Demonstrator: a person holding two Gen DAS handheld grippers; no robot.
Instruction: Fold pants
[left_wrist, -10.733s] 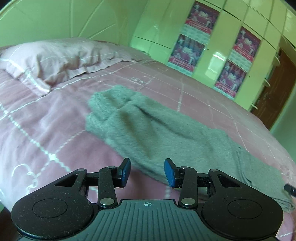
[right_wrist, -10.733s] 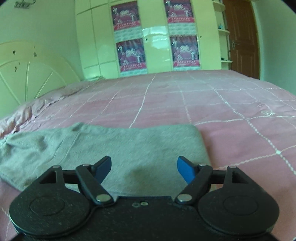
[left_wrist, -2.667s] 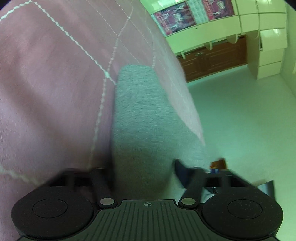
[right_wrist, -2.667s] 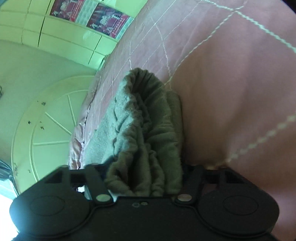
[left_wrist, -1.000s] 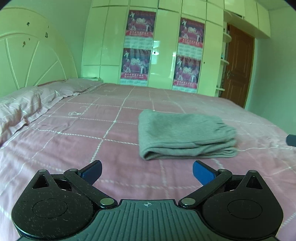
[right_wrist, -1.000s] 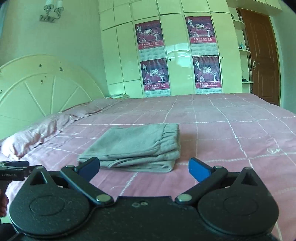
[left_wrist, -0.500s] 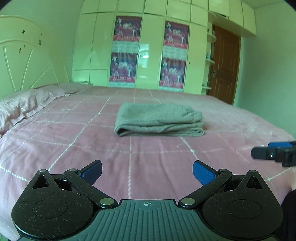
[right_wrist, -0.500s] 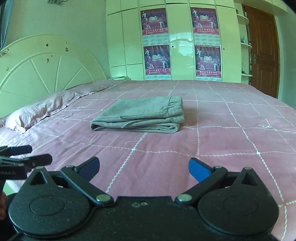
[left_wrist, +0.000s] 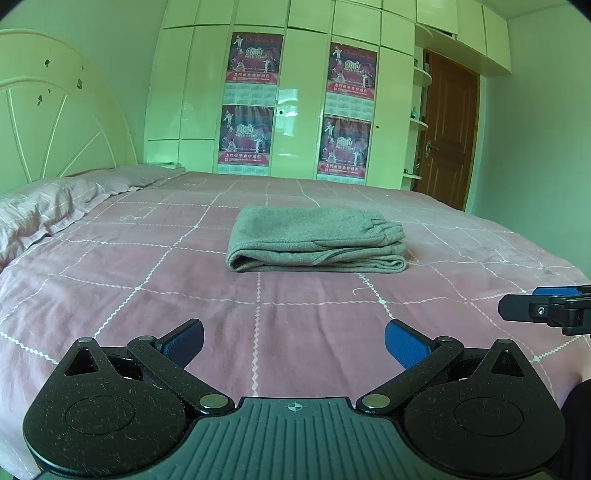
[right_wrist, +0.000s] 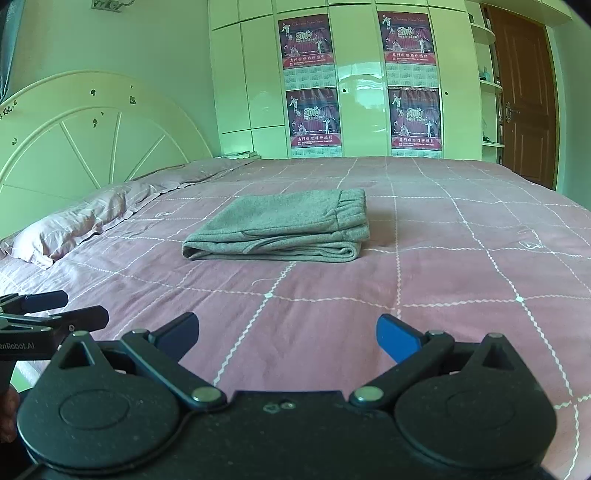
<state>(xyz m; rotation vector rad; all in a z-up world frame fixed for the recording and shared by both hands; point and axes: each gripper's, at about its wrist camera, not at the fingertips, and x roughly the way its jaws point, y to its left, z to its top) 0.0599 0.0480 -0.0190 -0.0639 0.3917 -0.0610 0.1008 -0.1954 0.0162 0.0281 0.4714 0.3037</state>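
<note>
The grey pants (left_wrist: 317, 238) lie folded in a neat rectangle in the middle of the pink checked bed (left_wrist: 147, 280); they also show in the right wrist view (right_wrist: 280, 225), elastic waistband to the right. My left gripper (left_wrist: 293, 341) is open and empty, well back from the pants near the bed's front edge. My right gripper (right_wrist: 286, 334) is open and empty, also held back from the pants. The right gripper's fingers (left_wrist: 543, 308) show at the right edge of the left wrist view, and the left gripper's fingers (right_wrist: 55, 310) at the left edge of the right wrist view.
A pink pillow (right_wrist: 74, 225) lies at the left by the cream headboard (right_wrist: 85, 136). Cream wardrobes with posters (left_wrist: 295, 110) stand behind the bed. A brown door (left_wrist: 447, 133) is at the back right.
Both grippers have let go of the pants and drawn back from them toward the bed's front edge. The pants now lie farther away, folded and still.
</note>
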